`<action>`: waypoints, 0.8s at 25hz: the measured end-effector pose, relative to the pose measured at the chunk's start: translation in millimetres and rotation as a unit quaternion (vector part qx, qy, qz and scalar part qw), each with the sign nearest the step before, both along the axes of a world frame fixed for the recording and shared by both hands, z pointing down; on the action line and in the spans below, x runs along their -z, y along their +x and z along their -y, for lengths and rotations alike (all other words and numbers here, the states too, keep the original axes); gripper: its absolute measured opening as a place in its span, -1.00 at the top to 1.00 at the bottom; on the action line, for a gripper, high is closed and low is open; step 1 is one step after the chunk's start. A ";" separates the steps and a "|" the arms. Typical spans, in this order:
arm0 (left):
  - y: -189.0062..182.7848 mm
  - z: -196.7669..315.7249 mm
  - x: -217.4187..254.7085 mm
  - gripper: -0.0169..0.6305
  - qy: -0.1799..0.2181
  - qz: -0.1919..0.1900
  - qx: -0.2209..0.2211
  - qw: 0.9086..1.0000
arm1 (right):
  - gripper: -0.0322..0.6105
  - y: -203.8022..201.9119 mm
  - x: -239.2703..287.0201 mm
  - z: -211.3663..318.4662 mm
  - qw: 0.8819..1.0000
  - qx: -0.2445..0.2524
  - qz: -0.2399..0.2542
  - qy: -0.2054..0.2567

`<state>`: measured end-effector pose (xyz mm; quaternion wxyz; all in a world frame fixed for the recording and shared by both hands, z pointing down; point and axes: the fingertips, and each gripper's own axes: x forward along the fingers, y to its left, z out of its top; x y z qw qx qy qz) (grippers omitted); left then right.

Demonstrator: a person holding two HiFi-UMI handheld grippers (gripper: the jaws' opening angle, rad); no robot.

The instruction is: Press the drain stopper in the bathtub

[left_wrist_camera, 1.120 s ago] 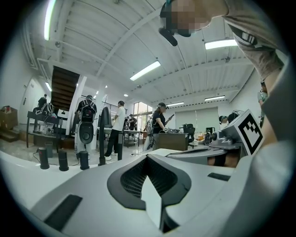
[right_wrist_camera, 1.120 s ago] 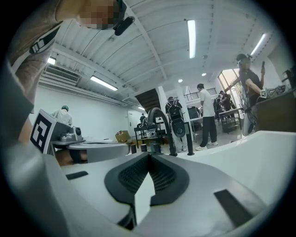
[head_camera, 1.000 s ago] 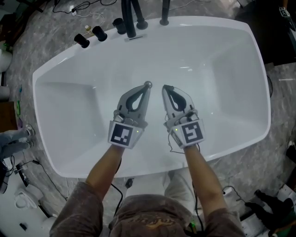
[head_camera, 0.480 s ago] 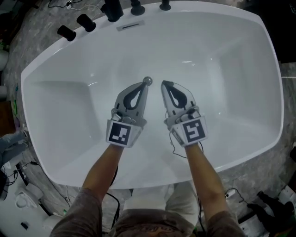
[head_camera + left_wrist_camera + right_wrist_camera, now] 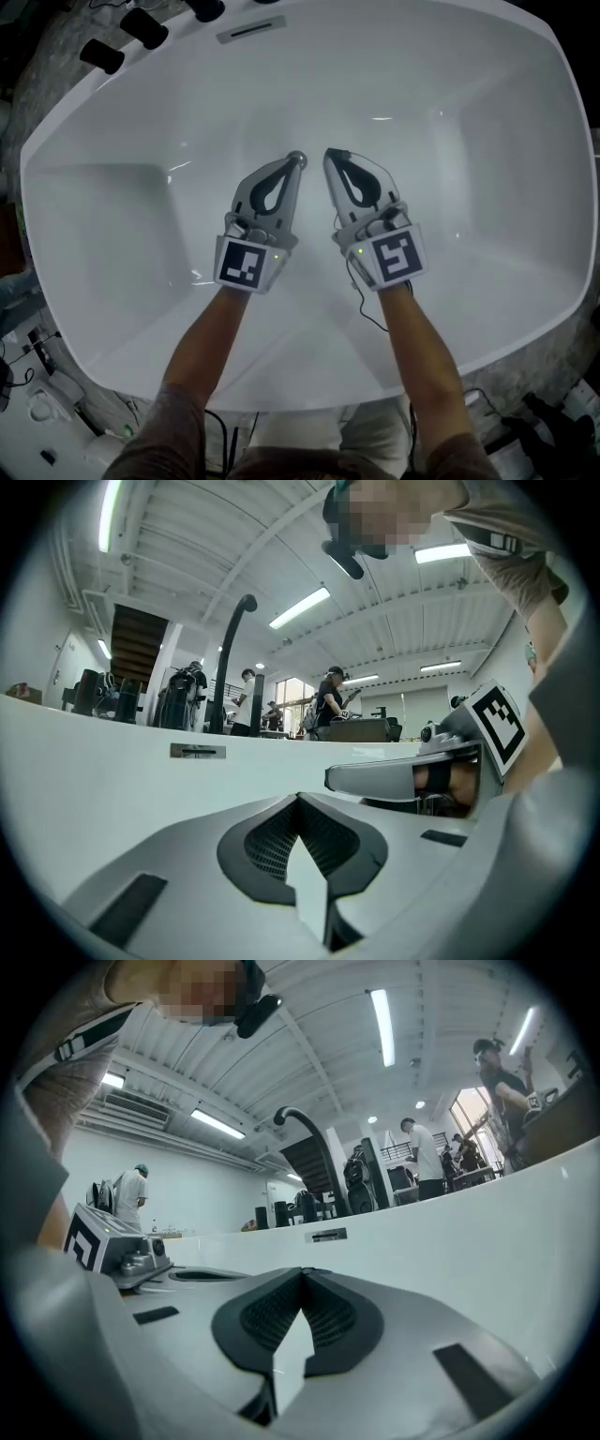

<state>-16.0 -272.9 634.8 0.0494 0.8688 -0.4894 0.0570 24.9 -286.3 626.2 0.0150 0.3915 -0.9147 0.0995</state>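
At mid-floor of the white bathtub (image 5: 487,141), the round metal drain stopper (image 5: 297,157) lies at the very tip of the left tool (image 5: 292,168), whose jaws are closed on nothing, tips meeting; whether tip and stopper touch cannot be told. The right tool (image 5: 331,157), likewise closed and empty, sits just beside. A sound press would likely centre the closed tip on the stopper's crown and push straight down, since an off-centre load may slide off the smooth dome.

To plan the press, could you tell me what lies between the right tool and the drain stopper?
Only bare bathtub floor separates right tool from drain stopper, per the head view.
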 end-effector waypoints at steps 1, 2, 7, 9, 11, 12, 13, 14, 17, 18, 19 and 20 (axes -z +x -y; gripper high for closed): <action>-0.9 2.6 -7.3 0.94 -0.001 0.001 0.002 1.000 | 0.90 -1.2 -6.4 1.4 1.000 0.002 -0.001 -0.001; -1.9 5.0 -14.0 0.94 -0.004 0.001 0.006 1.000 | 0.90 -2.0 -12.7 2.5 1.000 0.005 -0.002 -0.001; -7.5 10.2 -38.4 0.94 -0.008 -0.002 0.017 1.000 | 0.90 -7.5 -44.9 4.1 1.000 0.012 -0.001 -0.015; -8.3 9.5 -48.1 0.94 -0.008 -0.001 0.017 1.000 | 0.90 -10.3 -56.9 2.1 1.000 0.013 0.002 -0.021; -9.0 10.0 -58.7 0.94 -0.013 -0.001 0.019 1.000 | 0.90 -12.2 -69.0 1.2 1.000 0.015 0.003 -0.026; -9.4 10.9 -63.7 0.94 -0.015 -0.001 0.020 1.000 | 0.90 -12.9 -74.9 1.6 0.999 0.016 0.002 -0.029; -9.8 11.7 -68.9 0.94 -0.017 -0.002 0.022 1.000 | 0.90 -13.3 -80.6 2.2 0.999 0.017 0.001 -0.031; -10.0 12.3 -74.5 0.94 -0.020 -0.003 0.024 1.000 | 0.90 -13.6 -85.9 2.9 0.999 0.019 -0.001 -0.032; -9.2 14.3 -95.0 0.94 -0.033 0.000 0.025 0.999 | 0.90 -12.0 -97.9 6.0 0.999 0.020 -0.004 -0.035; -9.1 15.7 -102.4 0.94 -0.039 0.001 0.026 0.999 | 0.90 -11.7 -100.2 7.3 0.999 0.019 -0.003 -0.036; -9.4 17.5 -109.7 0.94 -0.045 0.001 0.027 0.999 | 0.90 -12.2 -101.8 8.1 0.999 0.018 -0.003 -0.036; -9.8 19.5 -117.0 0.94 -0.052 0.001 0.030 0.998 | 0.90 -13.1 -102.7 8.3 0.999 0.018 -0.003 -0.034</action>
